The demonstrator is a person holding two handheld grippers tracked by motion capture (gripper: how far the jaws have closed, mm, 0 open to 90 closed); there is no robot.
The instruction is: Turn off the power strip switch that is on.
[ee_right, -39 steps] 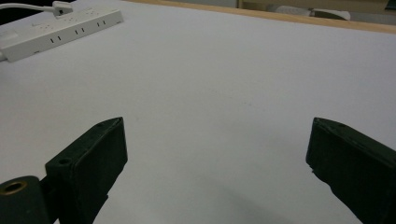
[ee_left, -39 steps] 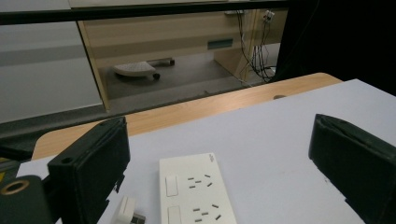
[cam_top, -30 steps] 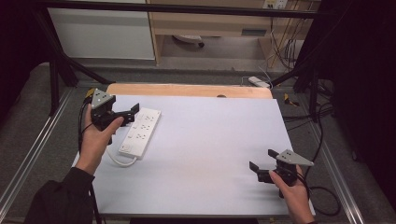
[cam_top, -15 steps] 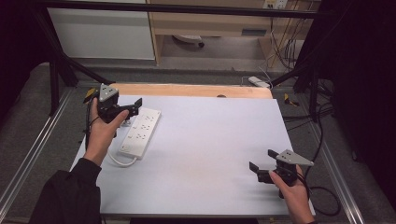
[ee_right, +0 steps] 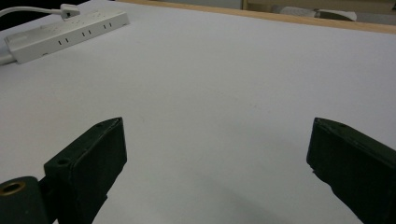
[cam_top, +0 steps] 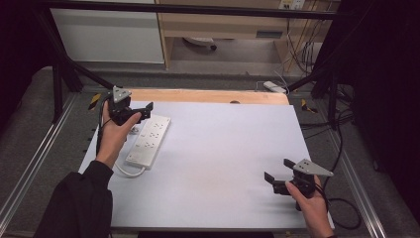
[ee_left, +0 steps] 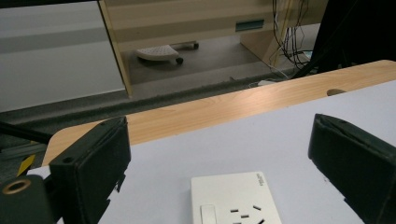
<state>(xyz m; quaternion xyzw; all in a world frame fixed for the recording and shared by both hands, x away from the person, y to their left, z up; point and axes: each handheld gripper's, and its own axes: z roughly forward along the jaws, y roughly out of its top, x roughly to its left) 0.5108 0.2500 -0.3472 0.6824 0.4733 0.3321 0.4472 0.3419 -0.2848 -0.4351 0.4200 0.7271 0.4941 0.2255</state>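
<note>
A white power strip point(cam_top: 148, 141) lies on the white table top point(cam_top: 223, 148) at the left, its long side running away from me. My left gripper point(cam_top: 141, 113) is held just above the strip's far end, jaws wide open and empty. In the left gripper view the strip's end point(ee_left: 236, 200) sits low between the open jaws of the left gripper point(ee_left: 219, 140). My right gripper point(cam_top: 277, 172) rests near the front right corner, open and empty. The right gripper view looks between the spread jaws of the right gripper point(ee_right: 215, 135) across bare table to the strip point(ee_right: 65, 28) far off.
The strip's white cable point(cam_top: 126, 171) loops off its near end toward my left sleeve. A bare wooden band point(cam_top: 208, 95) runs along the table's far edge. Beyond it, on the floor, lie another power strip point(cam_top: 274, 87) and a wheeled base point(cam_top: 198, 43). Metal rails flank both sides.
My left gripper has moved away from me along the strip toward its far end, still open. The right gripper and the strip have not moved.
</note>
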